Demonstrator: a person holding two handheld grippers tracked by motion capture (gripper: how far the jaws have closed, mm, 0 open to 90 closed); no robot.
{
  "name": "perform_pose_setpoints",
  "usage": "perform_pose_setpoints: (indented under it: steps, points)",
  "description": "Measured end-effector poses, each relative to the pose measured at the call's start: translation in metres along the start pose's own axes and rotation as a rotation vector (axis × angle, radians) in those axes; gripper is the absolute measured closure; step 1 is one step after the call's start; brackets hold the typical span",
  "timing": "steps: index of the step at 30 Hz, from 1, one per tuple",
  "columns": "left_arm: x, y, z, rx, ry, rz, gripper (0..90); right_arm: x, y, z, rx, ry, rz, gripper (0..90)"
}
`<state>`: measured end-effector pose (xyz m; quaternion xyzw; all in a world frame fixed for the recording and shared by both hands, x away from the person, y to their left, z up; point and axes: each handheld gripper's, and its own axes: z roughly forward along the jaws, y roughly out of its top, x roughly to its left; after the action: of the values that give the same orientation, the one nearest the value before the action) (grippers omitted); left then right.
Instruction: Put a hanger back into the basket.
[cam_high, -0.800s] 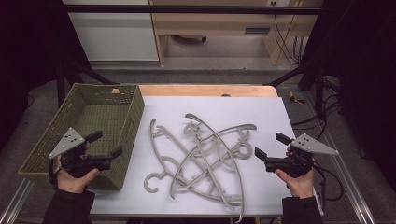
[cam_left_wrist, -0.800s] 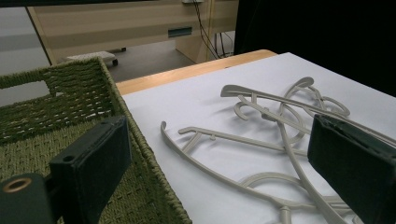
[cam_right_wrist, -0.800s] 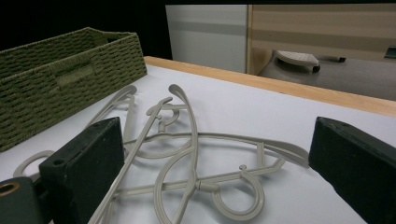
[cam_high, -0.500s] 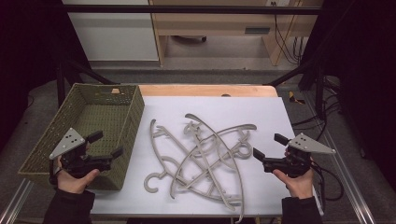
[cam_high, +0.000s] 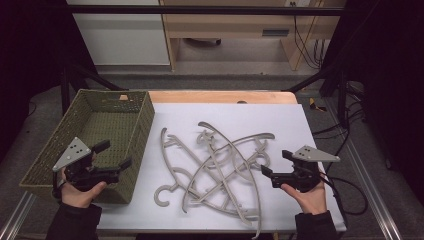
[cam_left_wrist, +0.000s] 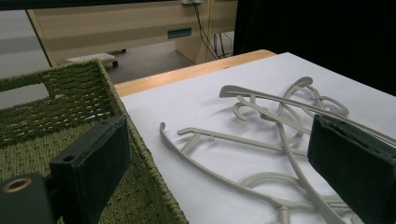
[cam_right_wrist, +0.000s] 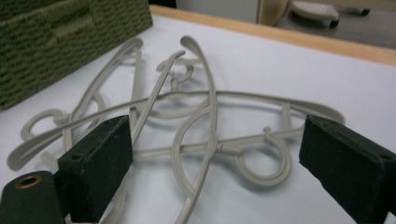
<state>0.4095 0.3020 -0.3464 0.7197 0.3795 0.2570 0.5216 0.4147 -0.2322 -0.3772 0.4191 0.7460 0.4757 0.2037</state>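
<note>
Several grey plastic hangers (cam_high: 215, 165) lie tangled in a heap on the white table top (cam_high: 240, 112). A green woven basket (cam_high: 115, 95) stands to their left and looks bare inside. My left gripper (cam_high: 116, 154) hovers open over the basket's near right corner, pointing toward the hangers (cam_left_wrist: 275, 116), nothing between its jaws. My right gripper (cam_high: 274, 161) is open just right of the heap, aimed at the hangers (cam_right_wrist: 205, 107), close to the nearest hook but apart from it.
A wooden strip (cam_high: 220, 96) borders the table's far edge. The basket's wall (cam_left_wrist: 70, 93) rises right beside my left gripper (cam_left_wrist: 219, 154). A black cable (cam_high: 350, 195) trails from the right gripper over the table's right edge. Bare white surface lies behind the heap.
My right gripper has crept a little to the left, closer to the hangers. The left gripper and the hangers have kept still.
</note>
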Motion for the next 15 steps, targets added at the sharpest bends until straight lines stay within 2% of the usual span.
perform_pose_setpoints:
  steps: [3, 5, 7, 8, 11, 13, 14, 15]
  points:
    - [-0.001, 0.000, 0.000, 0.002, -0.003, 0.003, 5.5, 0.009, -0.005, 0.010, 0.075, 0.011, 0.015, 12.8]
    - [-0.001, 0.000, 0.000, 0.001, -0.003, 0.004, 5.5, 0.010, -0.006, 0.012, 0.087, 0.011, 0.015, 13.5]
    - [-0.002, 0.000, 0.000, 0.002, -0.004, 0.005, 5.5, 0.017, -0.012, 0.020, 0.145, 0.001, 0.009, 15.8]
    - [-0.002, 0.000, 0.000, 0.003, -0.004, 0.006, 5.5, 0.017, -0.012, 0.020, 0.145, 0.001, 0.009, 15.8]
    - [-0.002, 0.000, 0.000, 0.003, -0.003, 0.006, 5.5, 0.024, -0.020, 0.028, 0.219, -0.006, 0.001, 20.3]
    - [-0.002, 0.000, 0.000, 0.002, -0.005, 0.009, 5.5, 0.025, -0.023, 0.031, 0.236, -0.004, -0.008, 21.3]
    - [-0.002, 0.000, 0.000, 0.001, -0.005, 0.009, 5.5, 0.027, -0.028, 0.035, 0.276, -0.004, 0.000, 24.9]
    - [-0.002, 0.000, 0.000, 0.001, -0.006, 0.009, 5.5, 0.027, -0.028, 0.035, 0.276, -0.004, 0.000, 24.9]
